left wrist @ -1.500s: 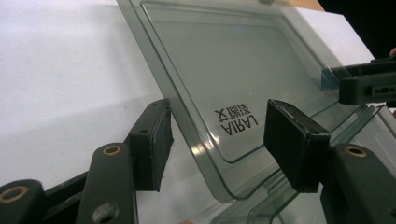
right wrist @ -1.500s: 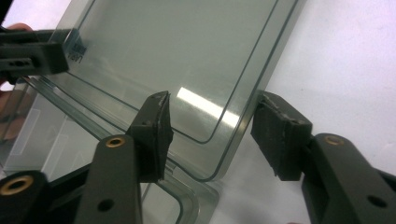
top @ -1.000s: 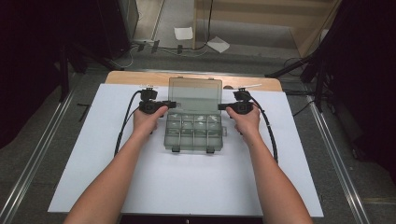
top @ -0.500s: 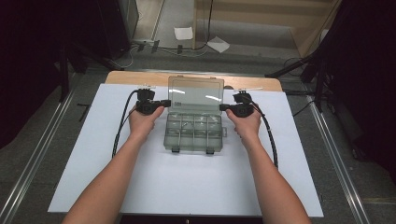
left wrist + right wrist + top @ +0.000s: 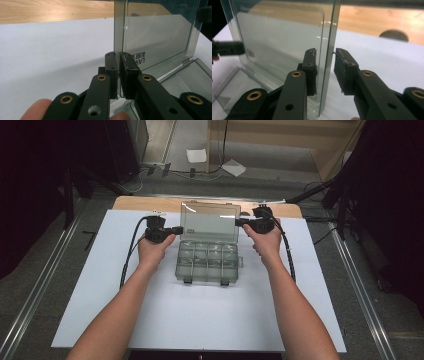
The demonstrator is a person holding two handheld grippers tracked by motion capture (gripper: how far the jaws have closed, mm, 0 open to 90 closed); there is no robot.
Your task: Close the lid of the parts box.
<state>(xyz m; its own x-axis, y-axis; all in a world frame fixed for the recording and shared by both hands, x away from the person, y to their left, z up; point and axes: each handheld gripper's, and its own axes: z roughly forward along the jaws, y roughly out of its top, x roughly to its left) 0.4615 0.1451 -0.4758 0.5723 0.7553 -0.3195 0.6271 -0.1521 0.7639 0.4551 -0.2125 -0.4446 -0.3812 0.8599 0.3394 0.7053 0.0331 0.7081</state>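
The clear organizer box (image 5: 207, 261) lay near the middle of the white sheet (image 5: 100, 290), and its smoky lid (image 5: 210, 222) stood upright at the box's twelve o'clock edge. The left gripper (image 5: 176, 230) sat at nine o'clock from the lid; in the left gripper view (image 5: 119, 75) its jaws were pressed together on the lid's near side wall (image 5: 120, 27), with no gap showing between pads and plastic. The right gripper (image 5: 240, 223) sat at three o'clock from the lid. In the right gripper view (image 5: 325, 72) the lid's other side wall (image 5: 329, 60) ran between the jaws, but they had just been opening: the jaw on the right stood clear of the plastic, and the jaw on the left lay close behind it. Beyond the sheet, at twelve o'clock, a strip of wooden tabletop (image 5: 145, 203) showed, and grey floor (image 5: 380, 285) lay past the table at three o'clock.
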